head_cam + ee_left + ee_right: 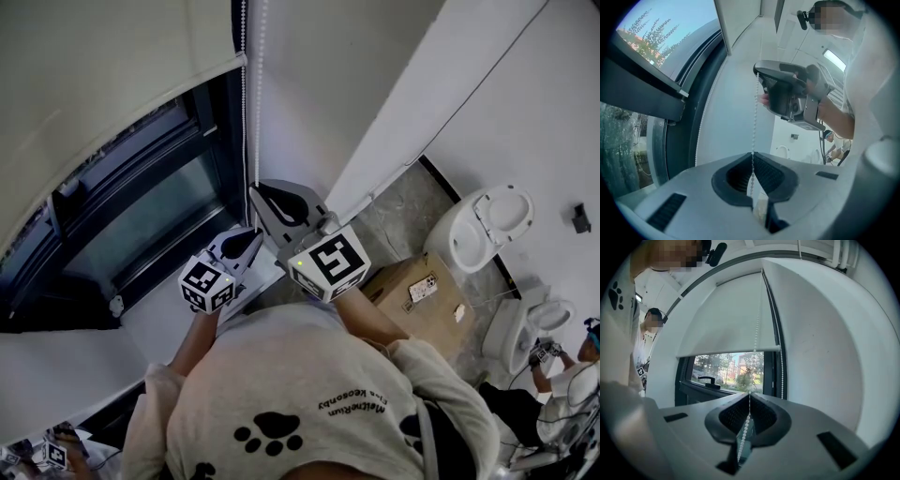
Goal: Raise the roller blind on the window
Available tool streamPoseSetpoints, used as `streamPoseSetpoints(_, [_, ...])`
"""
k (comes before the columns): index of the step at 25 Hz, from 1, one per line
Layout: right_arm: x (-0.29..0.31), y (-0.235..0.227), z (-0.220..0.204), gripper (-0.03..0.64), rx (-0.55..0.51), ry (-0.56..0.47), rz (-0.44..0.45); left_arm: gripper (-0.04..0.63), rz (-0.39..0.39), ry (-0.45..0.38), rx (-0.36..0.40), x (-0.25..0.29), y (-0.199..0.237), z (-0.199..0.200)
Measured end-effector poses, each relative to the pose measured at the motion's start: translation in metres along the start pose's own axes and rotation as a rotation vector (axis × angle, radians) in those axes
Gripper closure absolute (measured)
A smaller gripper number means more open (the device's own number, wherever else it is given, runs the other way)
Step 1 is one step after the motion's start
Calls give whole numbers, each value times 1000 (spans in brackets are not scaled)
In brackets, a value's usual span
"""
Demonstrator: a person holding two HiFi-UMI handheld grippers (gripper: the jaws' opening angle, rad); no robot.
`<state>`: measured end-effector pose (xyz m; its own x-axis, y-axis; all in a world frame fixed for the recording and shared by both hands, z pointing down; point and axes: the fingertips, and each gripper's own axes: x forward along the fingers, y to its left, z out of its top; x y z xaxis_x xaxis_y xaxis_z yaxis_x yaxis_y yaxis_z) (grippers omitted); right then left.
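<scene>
On my monitor, the off-white roller blind (pixel 724 319) hangs partway down. Its bottom bar (pixel 727 351) lies level across the dark-framed window (pixel 723 376), and I see trees through the strip of uncovered glass below it. The white bead chain (pixel 756 319) runs in two strands by the blind's right edge, and the nearer strand is stretched straight in front of the fabric.

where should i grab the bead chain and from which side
Grip the bead chain on its free-hanging vertical stretch beside the window frame, coming in level from the room side, pads across the thin strand. The left gripper and right gripper hold it so.
</scene>
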<state>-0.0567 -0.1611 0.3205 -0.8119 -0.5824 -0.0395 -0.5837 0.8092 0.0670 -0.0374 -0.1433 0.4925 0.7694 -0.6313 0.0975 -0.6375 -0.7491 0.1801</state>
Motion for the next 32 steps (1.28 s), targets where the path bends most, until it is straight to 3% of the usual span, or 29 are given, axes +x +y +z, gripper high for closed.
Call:
streamPoseSetpoints(12, [1, 2, -45, 606, 13, 59, 7, 578, 32, 62, -34, 0, 10, -43])
streamPoseSetpoints(18, [1, 1, -45, 606, 27, 53, 8, 571, -2, 96, -5, 1, 0, -52])
streamPoseSetpoints(20, [0, 0, -45, 606, 29, 52, 7, 526, -17, 90, -31, -2, -5, -51])
streamPoseSetpoints(22, [1, 0, -46, 606, 29, 53, 10, 485, -17, 48, -75, -7, -5, -39])
streamPoseSetpoints(25, [2, 0, -49, 606, 32, 61, 16, 482, 8, -13, -100, -19, 2, -10])
streamPoseSetpoints(32, [3, -1, -50, 606, 30, 57, 20, 485, 65, -148, -16, -42, 13, 93])
